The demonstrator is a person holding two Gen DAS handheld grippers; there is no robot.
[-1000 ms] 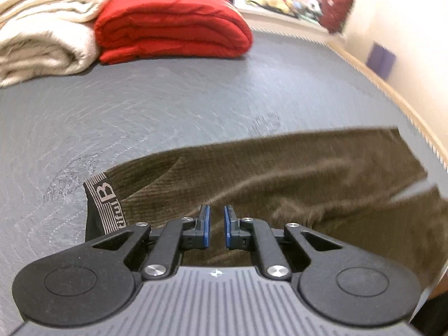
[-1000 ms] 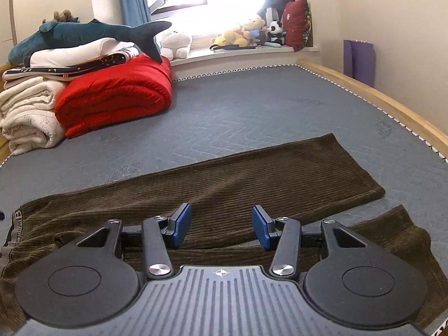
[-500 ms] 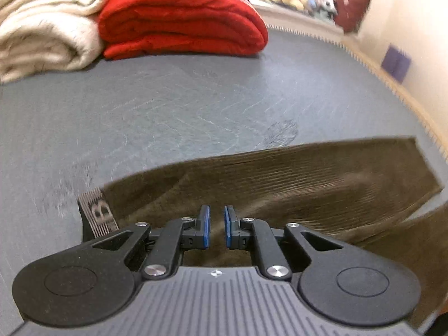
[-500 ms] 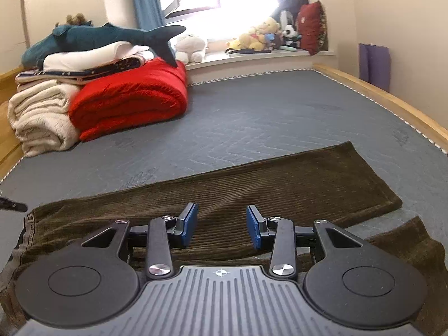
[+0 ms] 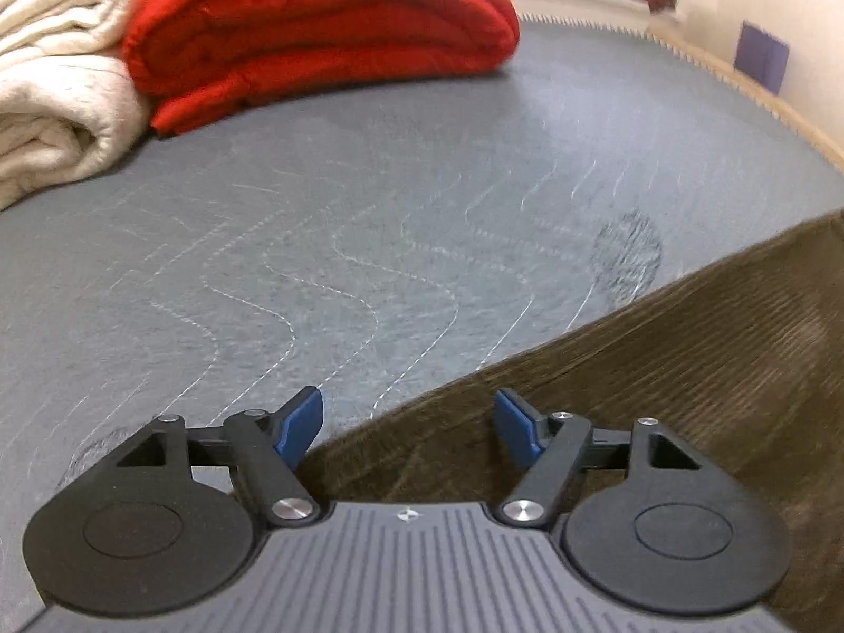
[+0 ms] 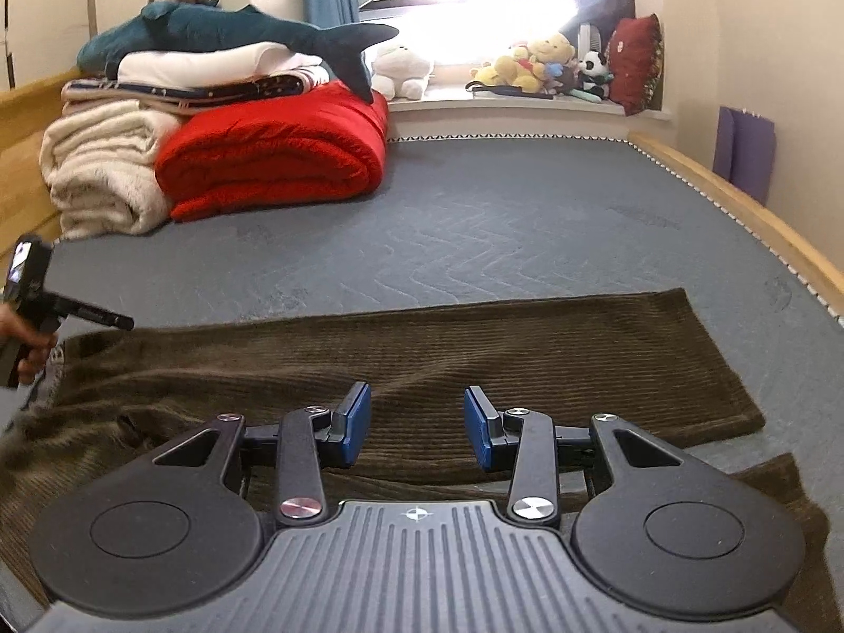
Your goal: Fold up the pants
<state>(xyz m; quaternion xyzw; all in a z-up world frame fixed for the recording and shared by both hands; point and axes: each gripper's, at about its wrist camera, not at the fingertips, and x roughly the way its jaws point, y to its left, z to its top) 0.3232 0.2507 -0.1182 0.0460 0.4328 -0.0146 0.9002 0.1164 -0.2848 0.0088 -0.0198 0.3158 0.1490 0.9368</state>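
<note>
Fingers of the right gripper (image 6: 416,430) stand moderately apart and hold nothing; directly under and ahead of them lies the one pair of dark brown corduroy pants (image 6: 448,353), flat on the grey quilted bed (image 6: 501,232). The long axis of the pants runs across the fingers, from the waistband on their left side to the leg ends on their right. Two legs can be counted: one is spread ahead of the fingers, the other lies nearer, partly under the gripper body. The left gripper (image 5: 406,424) is wide open and also empty; its right finger is over the edge of the brown cloth (image 5: 659,369), its left finger over bare bed. In the right view this left gripper (image 6: 79,316) is seen just beside the waistband end, so I judge the left is nearer to the waist and the right nearer to the middle of the legs. Beyond the fingers, well apart from the pants, rest one red folded quilt (image 6: 274,158) and one cream rolled blanket (image 6: 100,174).
</note>
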